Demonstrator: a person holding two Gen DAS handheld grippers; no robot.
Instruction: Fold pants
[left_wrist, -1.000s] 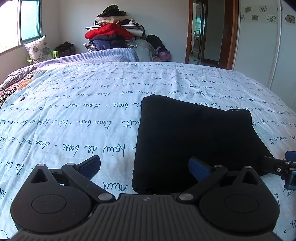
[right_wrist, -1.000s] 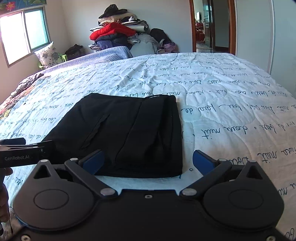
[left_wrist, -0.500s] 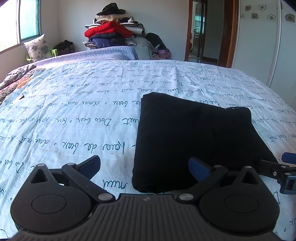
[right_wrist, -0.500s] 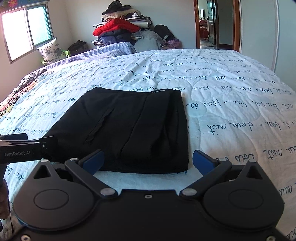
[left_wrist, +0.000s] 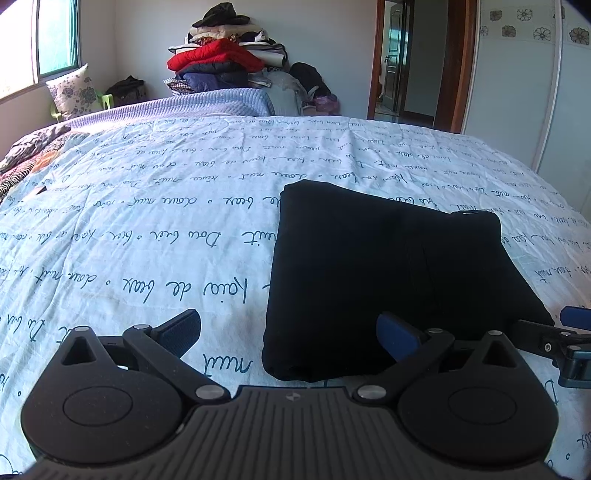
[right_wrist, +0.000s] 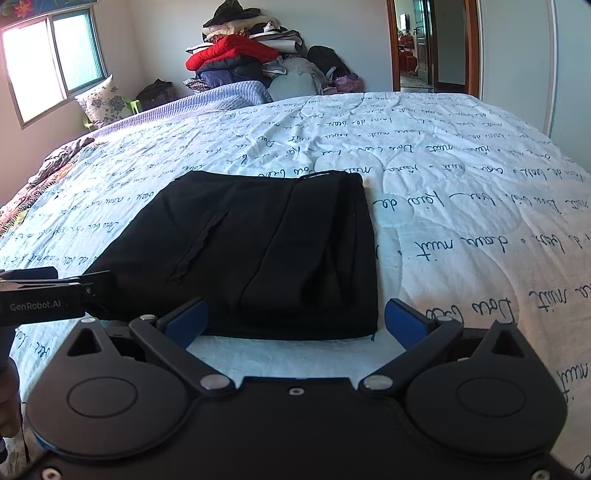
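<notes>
Both grippers have backed off a touch since a second ago, and the black pants (right_wrist: 258, 254) sit folded into a neat rectangle on the script-print bedspread (left_wrist: 147, 229). Left gripper (left_wrist: 288, 332) and right gripper (right_wrist: 295, 317) hang wide open, holding nothing. Folding looks basically done, maybe a final tidy.

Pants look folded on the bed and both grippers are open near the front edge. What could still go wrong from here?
1. The right gripper has one finger over the near edge of the black pants; moving off could drag that edge and undo the fold.
2. The left gripper straddles the pants' near-left corner, so closing there may pinch only the top layer.
3. The soft quilt may wrinkle if the stack is pushed.
</notes>
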